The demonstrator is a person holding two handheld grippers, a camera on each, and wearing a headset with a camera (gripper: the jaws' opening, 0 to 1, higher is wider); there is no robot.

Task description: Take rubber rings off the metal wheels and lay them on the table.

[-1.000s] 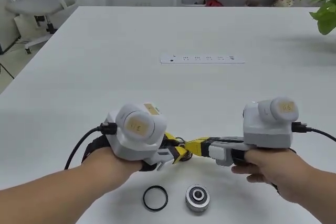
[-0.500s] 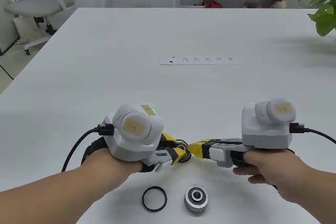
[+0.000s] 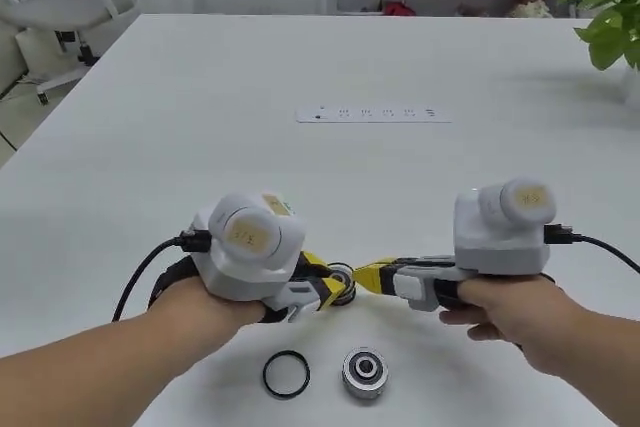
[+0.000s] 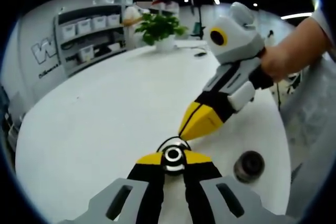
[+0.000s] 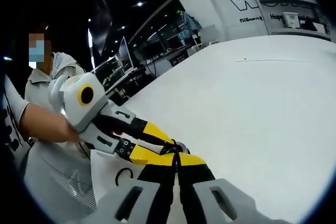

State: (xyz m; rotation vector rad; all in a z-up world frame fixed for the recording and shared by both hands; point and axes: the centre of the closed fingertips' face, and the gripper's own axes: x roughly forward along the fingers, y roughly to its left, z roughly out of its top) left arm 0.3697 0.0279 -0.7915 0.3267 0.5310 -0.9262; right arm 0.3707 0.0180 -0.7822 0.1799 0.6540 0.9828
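Holding: left gripper (image 3: 335,292) clamped a wheel (image 4: 174,156) between its tips, lower centre of the head view.
Right gripper (image 3: 366,278): tips pressed together and pinched that wheel's ring (image 4: 170,141) (edge only).
Table (image 3: 300,177): loose ring (image 3: 286,374) lay beside bare wheel (image 3: 365,371), bottom centre.

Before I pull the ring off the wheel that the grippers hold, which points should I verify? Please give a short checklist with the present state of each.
1. Left gripper grips the wheel between its fingers: ok.
2. Right gripper has its fingers closed, with the tip at the wheel's rubber ring: ok.
3. The rubber ring is really pinched by those fingers: cannot tell.
4. The wheel is lifted off the table: cannot tell.
5. There is free space beside the loose ring and the bare wheel to lay this one down: ok.
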